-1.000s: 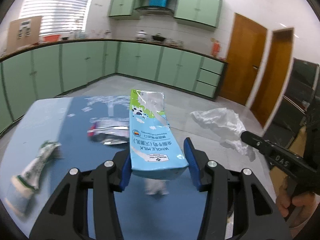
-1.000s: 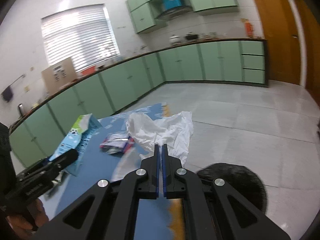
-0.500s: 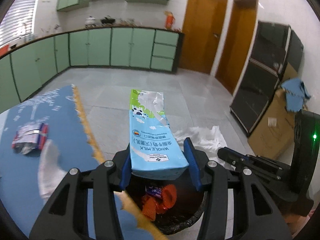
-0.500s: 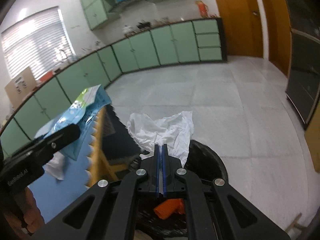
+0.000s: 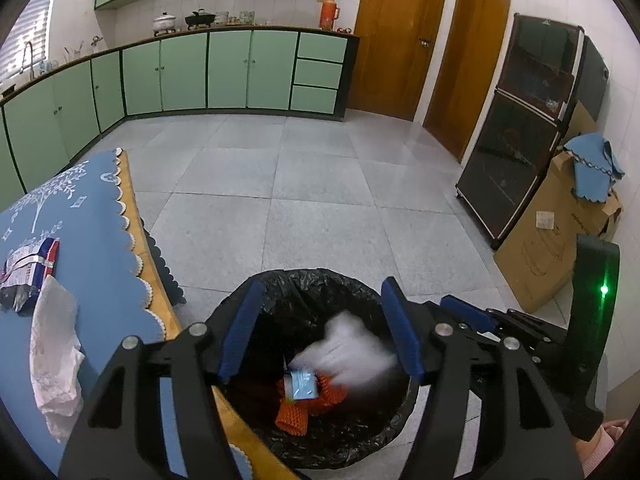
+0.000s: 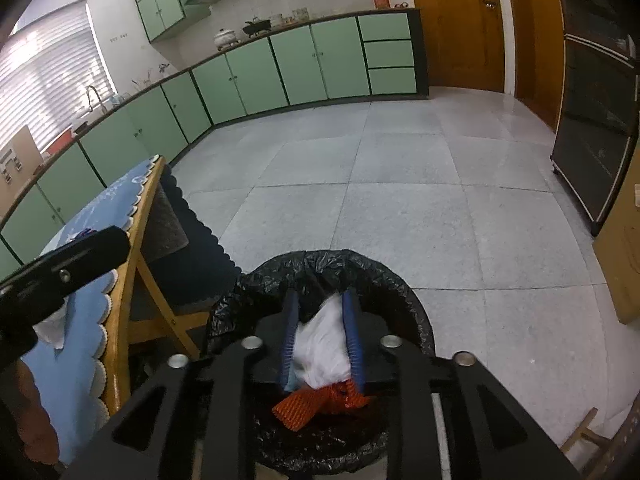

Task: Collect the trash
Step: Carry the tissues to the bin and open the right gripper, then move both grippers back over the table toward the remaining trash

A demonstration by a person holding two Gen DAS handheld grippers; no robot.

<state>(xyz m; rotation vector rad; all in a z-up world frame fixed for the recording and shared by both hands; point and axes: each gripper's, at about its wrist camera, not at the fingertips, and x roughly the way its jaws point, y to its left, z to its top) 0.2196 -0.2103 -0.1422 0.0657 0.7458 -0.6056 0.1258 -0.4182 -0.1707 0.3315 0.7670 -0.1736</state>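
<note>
Down on the floor beside the table [image 5: 100, 240] stands the bin [image 5: 280, 284], lined with a black bag. Both hand-held grippers hang over it. The left hand-held gripper [image 5: 320, 332] has just been opening and its jaws stand apart, empty. The right hand-held gripper [image 6: 320, 336] has also just been opening, with the white tissue [image 6: 320, 348] loose between its jaws, dropping in. The milk carton [image 5: 302, 386] already lies inside.

Left on the table are a white wrapper [image 5: 52, 352] and a crumpled packet [image 5: 28, 268]. No writing can be read.
</note>
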